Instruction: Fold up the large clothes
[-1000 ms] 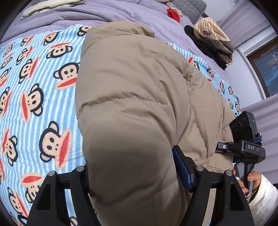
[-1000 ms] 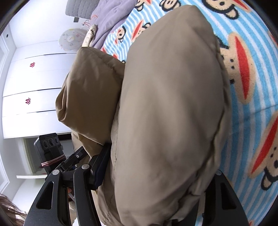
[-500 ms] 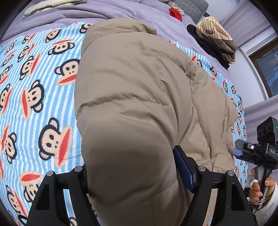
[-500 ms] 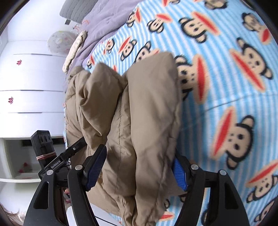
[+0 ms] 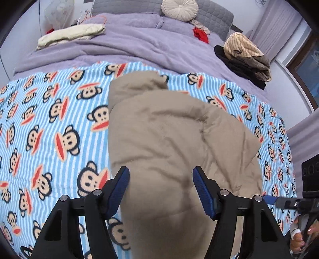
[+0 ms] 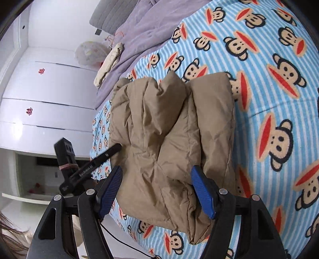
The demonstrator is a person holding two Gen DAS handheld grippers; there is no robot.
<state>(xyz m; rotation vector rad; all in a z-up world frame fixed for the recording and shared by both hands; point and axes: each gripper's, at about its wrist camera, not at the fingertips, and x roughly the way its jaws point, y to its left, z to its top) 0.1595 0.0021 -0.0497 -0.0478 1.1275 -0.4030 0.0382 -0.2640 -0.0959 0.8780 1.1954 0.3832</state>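
Note:
A tan puffer jacket (image 5: 171,139) lies folded in a thick bundle on the blue striped monkey-print blanket (image 5: 49,123). It also shows in the right wrist view (image 6: 169,139). My left gripper (image 5: 160,189) is open, its blue pads (image 5: 202,191) apart on either side of the jacket's near end, above it. My right gripper (image 6: 155,191) is open over the jacket's opposite end, pads (image 6: 201,191) apart, holding nothing. The left gripper's tip shows in the right wrist view (image 6: 111,151) beside the jacket's edge.
A purple duvet (image 5: 129,45) covers the far half of the bed. On it lie a folded cream garment (image 5: 69,35), a stack of dark and striped clothes (image 5: 245,57), a red item (image 5: 200,35) and a round cushion (image 5: 179,9). White wardrobe doors (image 6: 39,99) stand beside the bed.
Both grippers have let go of the jacket and pulled back from it. The jacket now rests folded on the blanket.

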